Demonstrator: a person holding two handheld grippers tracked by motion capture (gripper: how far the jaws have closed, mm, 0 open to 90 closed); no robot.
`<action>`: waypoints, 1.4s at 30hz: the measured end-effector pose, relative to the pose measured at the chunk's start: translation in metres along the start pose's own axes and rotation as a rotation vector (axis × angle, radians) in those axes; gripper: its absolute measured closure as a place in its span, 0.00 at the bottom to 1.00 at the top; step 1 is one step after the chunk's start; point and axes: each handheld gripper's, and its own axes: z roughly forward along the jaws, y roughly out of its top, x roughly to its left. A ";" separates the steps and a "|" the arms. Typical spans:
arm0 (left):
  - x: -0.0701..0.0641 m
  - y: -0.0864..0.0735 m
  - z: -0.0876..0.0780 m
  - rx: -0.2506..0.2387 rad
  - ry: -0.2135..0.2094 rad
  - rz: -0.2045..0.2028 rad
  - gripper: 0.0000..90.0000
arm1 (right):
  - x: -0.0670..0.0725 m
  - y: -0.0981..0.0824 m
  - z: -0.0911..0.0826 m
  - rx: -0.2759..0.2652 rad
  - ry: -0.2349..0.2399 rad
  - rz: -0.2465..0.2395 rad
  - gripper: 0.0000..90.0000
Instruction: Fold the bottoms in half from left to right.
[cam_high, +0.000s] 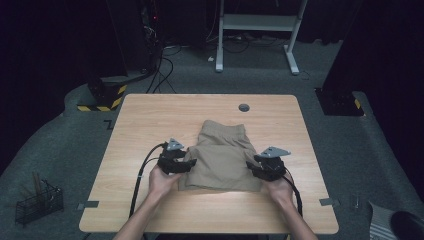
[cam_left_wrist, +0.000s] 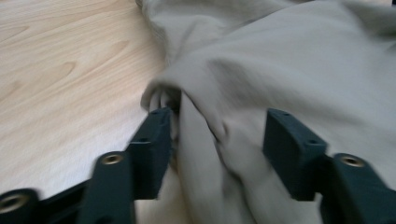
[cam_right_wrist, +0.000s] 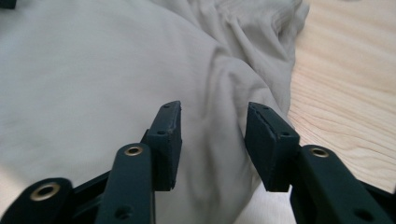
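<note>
**Both grippers parted at the edges of folded khaki shorts**

High view: a pair of khaki shorts (cam_high: 222, 157) lies folded near the middle of the wooden table (cam_high: 150, 120), waistband towards the far edge. The left gripper (cam_high: 186, 165) sits at the shorts' left edge and the right gripper (cam_high: 253, 167) at their right edge, each held in a hand coming up from the near side, with a black cable trailing back along the forearm. From this height the jaws are too small to read. A round grey grommet (cam_high: 244, 107) is set into the tabletop beyond the shorts. On the floor to the left stands a black wire basket (cam_high: 37, 202); behind the table are a white desk frame (cam_high: 257, 30), loose cables and a base with yellow-black hazard striping (cam_high: 102, 97).

Left gripper view: the jaws stand apart, not pressing on anything. A bunched fold of the shorts (cam_left_wrist: 280, 70) lies between them; the cloth brushes the inner face of the left-hand jaw, while the other jaw stands clear above the fabric. Bare wood (cam_left_wrist: 60, 70) lies to the left. The picture is slightly blurred.

Right gripper view: these jaws are apart too, with a soft ridge of the shorts (cam_right_wrist: 93, 70) running between them and neither pad squeezing it. The fabric's edge falls to bare table (cam_right_wrist: 345, 84) on the right.
</note>
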 end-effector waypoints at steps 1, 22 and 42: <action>-0.002 -0.005 -0.007 -0.002 -0.004 -0.009 0.39 | 0.003 -0.002 -0.007 -0.012 0.002 -0.009 0.59; -0.034 -0.042 -0.023 0.053 -0.032 0.067 0.92 | 0.035 -0.051 -0.029 0.007 0.040 -0.076 0.94; 0.038 0.049 0.047 -0.124 -0.013 -0.171 0.85 | -0.046 0.031 0.036 -0.040 -0.085 0.100 0.92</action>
